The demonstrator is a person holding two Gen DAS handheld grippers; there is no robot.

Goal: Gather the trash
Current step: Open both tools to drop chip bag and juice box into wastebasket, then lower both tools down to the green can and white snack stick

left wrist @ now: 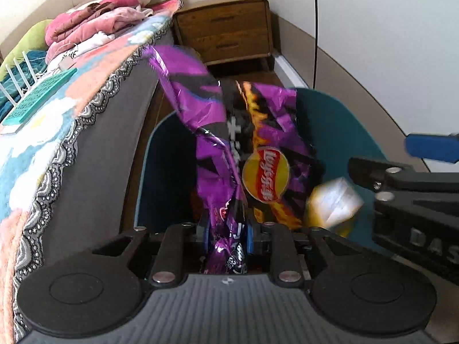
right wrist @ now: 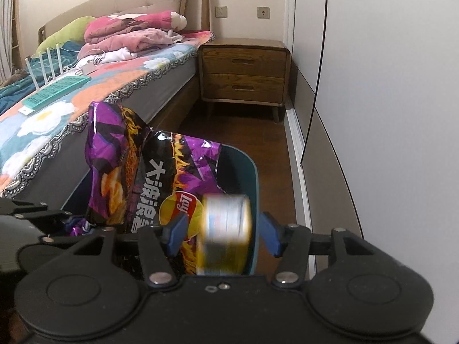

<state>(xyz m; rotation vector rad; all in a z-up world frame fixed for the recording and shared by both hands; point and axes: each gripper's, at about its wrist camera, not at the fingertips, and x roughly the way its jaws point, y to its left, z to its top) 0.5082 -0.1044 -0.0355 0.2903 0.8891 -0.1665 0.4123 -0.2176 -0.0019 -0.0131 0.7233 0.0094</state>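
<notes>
My left gripper (left wrist: 228, 229) is shut on the bottom of a purple Lay's chip bag (left wrist: 229, 132) and holds it above a teal trash bin (left wrist: 352, 126). The bag (right wrist: 149, 172) also shows in the right wrist view, over the bin (right wrist: 252, 177). My right gripper (right wrist: 223, 229) is open, its blue fingers (right wrist: 178, 229) spread wide. A yellow and white can (right wrist: 226, 229) is blurred between them, touching neither finger, above the bin. In the left wrist view the can (left wrist: 332, 203) is blurred beside the bag, with the right gripper (left wrist: 407, 172) at the right edge.
A bed (right wrist: 86, 86) with a flowered blanket, pink clothes and a teal device with white antennas (right wrist: 54, 89) lies at the left. A wooden nightstand (right wrist: 243, 71) stands behind the bin. A white wall (right wrist: 373, 86) with a black cable runs along the right.
</notes>
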